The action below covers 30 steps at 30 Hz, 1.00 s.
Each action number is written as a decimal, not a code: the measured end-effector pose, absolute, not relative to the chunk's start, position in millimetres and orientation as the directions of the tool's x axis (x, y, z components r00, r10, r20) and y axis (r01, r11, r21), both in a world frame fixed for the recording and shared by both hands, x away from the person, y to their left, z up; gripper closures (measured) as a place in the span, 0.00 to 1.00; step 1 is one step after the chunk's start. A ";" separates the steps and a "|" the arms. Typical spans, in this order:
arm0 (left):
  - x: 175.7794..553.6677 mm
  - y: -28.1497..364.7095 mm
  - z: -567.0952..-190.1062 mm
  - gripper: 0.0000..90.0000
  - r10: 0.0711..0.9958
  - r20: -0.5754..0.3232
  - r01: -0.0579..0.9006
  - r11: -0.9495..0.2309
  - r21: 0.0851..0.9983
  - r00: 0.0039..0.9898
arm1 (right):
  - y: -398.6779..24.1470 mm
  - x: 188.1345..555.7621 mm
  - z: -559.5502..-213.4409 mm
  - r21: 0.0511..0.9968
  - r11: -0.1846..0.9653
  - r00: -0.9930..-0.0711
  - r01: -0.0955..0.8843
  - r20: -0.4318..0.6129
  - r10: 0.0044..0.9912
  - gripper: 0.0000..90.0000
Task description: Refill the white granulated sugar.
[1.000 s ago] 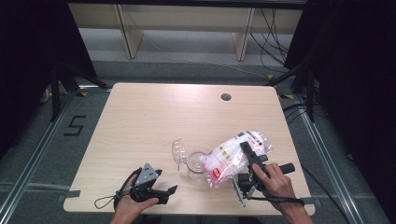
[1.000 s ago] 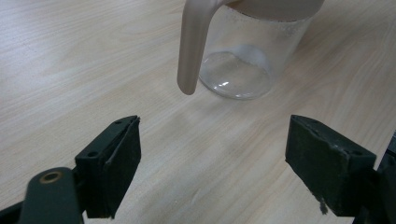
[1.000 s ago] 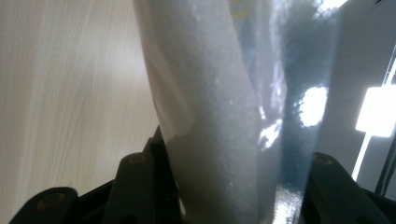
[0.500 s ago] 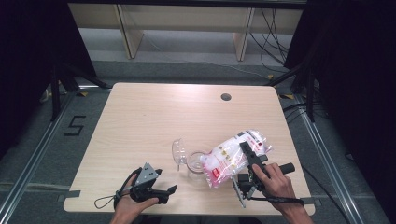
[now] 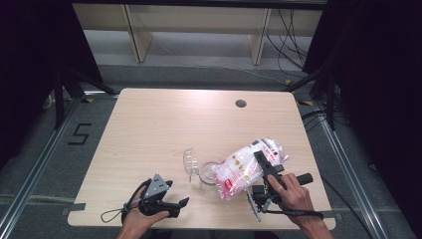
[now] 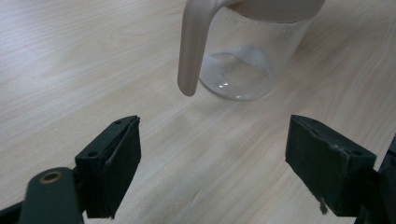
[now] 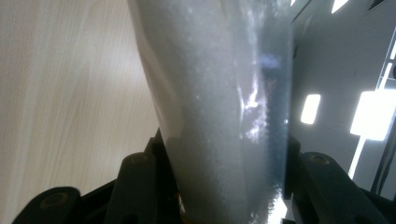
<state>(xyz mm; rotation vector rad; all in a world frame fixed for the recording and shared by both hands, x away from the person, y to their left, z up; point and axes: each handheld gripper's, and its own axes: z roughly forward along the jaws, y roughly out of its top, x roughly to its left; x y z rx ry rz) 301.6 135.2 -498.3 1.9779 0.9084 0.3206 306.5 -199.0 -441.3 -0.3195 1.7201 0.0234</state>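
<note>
A: High view first: your right gripper [image 5: 263,167] is clamped on the clear plastic bag of white granules with red printing [image 5: 244,167], tipped so its lower end sits over the mouth of the clear round jar [image 5: 206,175] near the front middle of the pale wooden table [image 5: 164,124].

B: And how much have you poured?

A: Judging by the left gripper view, little: the jar [image 6: 243,56] shows a thin white layer at its bottom, while the bag looks full. In the right gripper view the jaws sit partway closed, pressing the bag [image 7: 219,116] from both sides.

B: Your left gripper?

A: The left gripper [image 5: 171,204] rests at the front edge with jaws wide apart, holding nothing, near the jar and its beige flip lid [image 6: 196,42]. Most of the filling is left, then closing the lid.
</note>
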 end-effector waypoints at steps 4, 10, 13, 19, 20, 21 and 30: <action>301.6 134.7 -498.2 0.20 0.710 -0.129 0.472 -0.310 0.825 0.692 | -196.7 307.7 -437.5 -0.209 0.945 -0.117 -0.250 -0.963 -0.244 0.64; 301.4 134.7 -498.4 0.20 0.709 -0.130 0.473 -0.311 0.824 0.693 | -197.6 307.0 -438.8 -0.193 0.952 -0.125 -0.236 -0.966 -0.227 0.64; 302.8 136.4 -497.7 0.20 0.705 -0.110 0.463 -0.332 0.822 0.700 | -199.2 305.8 -441.5 -0.162 0.962 -0.133 -0.220 -0.972 -0.194 0.64; 302.3 134.5 -498.4 0.20 0.709 -0.133 0.469 -0.303 0.829 0.693 | -200.5 307.5 -440.7 -0.181 0.953 -0.121 -0.242 -0.969 -0.215 0.65; 302.0 134.9 -498.3 0.20 0.709 -0.129 0.471 -0.310 0.826 0.693 | -200.0 306.3 -440.8 -0.171 0.959 -0.128 -0.224 -0.971 -0.203 0.65; 301.7 135.0 -498.2 0.20 0.709 -0.129 0.472 -0.311 0.825 0.693 | -199.9 306.2 -440.6 -0.174 0.959 -0.126 -0.225 -0.970 -0.205 0.65; 302.2 135.1 -498.5 0.20 0.707 -0.127 0.469 -0.312 0.827 0.695 | -199.2 307.5 -439.6 -0.189 0.947 -0.098 -0.258 -0.971 -0.220 0.65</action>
